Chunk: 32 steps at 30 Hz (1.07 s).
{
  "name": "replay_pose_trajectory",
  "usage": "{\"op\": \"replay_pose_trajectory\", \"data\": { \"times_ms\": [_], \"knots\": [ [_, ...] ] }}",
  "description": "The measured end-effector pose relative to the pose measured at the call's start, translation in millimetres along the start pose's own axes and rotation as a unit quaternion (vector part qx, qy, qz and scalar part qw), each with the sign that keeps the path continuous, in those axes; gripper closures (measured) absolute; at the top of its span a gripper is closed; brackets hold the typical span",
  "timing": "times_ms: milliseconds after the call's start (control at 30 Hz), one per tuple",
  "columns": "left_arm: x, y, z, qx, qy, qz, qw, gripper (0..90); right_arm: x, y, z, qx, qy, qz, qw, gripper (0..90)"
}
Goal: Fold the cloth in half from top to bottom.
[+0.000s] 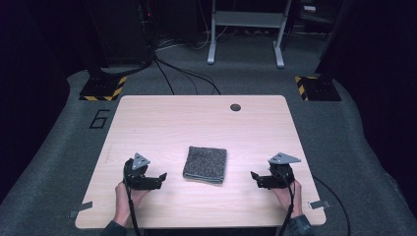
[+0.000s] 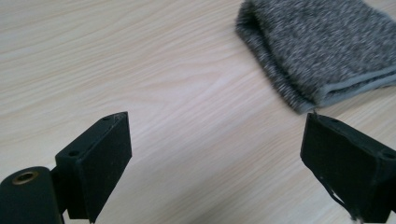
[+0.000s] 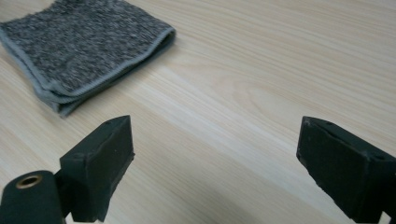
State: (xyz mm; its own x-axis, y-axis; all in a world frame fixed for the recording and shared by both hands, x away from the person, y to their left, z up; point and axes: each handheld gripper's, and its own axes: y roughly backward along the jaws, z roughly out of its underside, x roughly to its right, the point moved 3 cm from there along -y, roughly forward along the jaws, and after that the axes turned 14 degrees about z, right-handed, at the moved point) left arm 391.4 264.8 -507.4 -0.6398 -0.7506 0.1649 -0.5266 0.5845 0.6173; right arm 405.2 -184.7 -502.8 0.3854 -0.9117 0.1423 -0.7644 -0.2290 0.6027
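Note:
A folded grey towel (image 1: 205, 164) lies near the middle of the wooden table (image 1: 196, 123), toward the front. My left gripper (image 1: 161, 178) rests on the table to the towel's left, open, its jaws pointing at the towel with nothing between them. My right gripper (image 1: 254, 177) rests to the towel's right, also open and empty, pointing back at the towel. In the left gripper view the towel (image 2: 322, 46) lies at the upper right, just beyond the right jaw. The right gripper view has the towel (image 3: 79, 46) at its upper left, apart from the jaws.
A small dark round hole (image 1: 235, 107) sits near the table's far edge. Grey carpet surrounds the table, with cables and stand bases (image 1: 103, 88) at the back left and a white frame (image 1: 246, 29) behind. Bare tabletop lies beyond the towel.

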Motion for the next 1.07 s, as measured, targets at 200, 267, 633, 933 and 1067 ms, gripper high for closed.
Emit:
{"op": "replay_pose_trajectory", "data": {
  "times_ms": [200,267,633,933,1067],
  "knots": [
    [-21.2,10.7,24.0,-0.009,0.019,-0.037,0.9991,8.0,23.8,4.5,23.4,-0.013,-0.018,0.034,0.9992,10.2],
    [-29.5,12.1,34.1,-0.015,0.032,-0.049,0.9982,7.8,32.4,2.7,33.3,-0.028,-0.029,0.045,0.9982,9.9],
    [-51.2,14.6,58.2,-0.016,0.056,-0.072,0.9957,4.9,53.4,-7.7,62.3,-0.050,-0.049,0.074,0.9948,9.6],
    [-51.9,13.5,57.3,-0.014,0.061,-0.074,0.9953,4.8,52.8,-8.3,62.1,-0.053,-0.049,0.076,0.9945,8.6],
    [-51.9,13.5,56.9,-0.017,0.062,-0.075,0.9951,4.9,52.3,-8.9,61.6,-0.054,-0.055,0.078,0.9940,8.0]
  ]
}}
